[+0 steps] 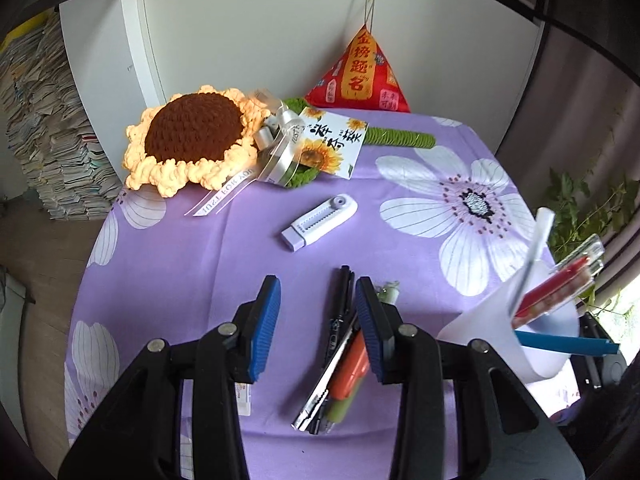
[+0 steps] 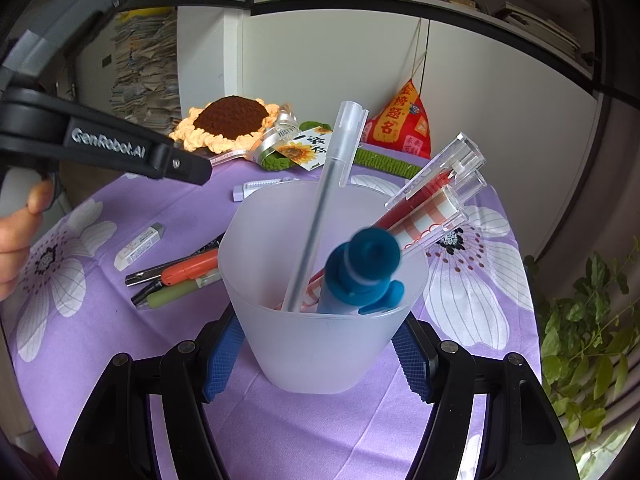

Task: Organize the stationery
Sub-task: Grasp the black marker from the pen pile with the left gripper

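Soft, even daylight fills both views; it comes from the right, where the window edge burns out to white. Shadows on the bench are faint. Fisheye distortion bends straight lines and darkens the corners. The pens in the cup are slightly blurred, and the nearest fingers look soft.

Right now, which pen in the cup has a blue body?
The stubby blue pen at the cup's near rim; the frosted pen and red pens aren't blue.
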Demonstrator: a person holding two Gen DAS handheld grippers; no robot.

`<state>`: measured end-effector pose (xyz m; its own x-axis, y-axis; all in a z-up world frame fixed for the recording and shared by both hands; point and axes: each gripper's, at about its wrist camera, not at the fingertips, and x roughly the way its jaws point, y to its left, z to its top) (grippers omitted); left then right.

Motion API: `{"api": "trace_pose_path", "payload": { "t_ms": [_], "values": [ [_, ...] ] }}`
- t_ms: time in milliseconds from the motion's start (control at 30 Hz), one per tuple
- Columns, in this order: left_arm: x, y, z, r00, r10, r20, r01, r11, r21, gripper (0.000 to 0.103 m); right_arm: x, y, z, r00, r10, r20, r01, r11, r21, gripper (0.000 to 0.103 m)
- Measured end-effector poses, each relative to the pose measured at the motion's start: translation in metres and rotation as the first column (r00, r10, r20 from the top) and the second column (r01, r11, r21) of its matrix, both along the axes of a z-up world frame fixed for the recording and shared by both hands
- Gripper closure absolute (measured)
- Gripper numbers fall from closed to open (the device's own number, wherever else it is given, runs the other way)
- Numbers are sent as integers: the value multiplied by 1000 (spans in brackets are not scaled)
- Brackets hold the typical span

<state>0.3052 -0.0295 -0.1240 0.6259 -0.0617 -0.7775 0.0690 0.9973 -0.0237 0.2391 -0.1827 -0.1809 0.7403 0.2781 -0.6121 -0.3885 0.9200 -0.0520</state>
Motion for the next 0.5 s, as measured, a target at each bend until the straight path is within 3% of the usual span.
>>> {"api": "trace_pose_path", "payload": {
  "t_ms": [500],
  "values": [
    [33, -10, -34, 997, -7, -75, 9, 1000, 22, 68, 0, 1, -2, 1000, 0, -11, 0, 1000, -4, 33]
  ]
}}
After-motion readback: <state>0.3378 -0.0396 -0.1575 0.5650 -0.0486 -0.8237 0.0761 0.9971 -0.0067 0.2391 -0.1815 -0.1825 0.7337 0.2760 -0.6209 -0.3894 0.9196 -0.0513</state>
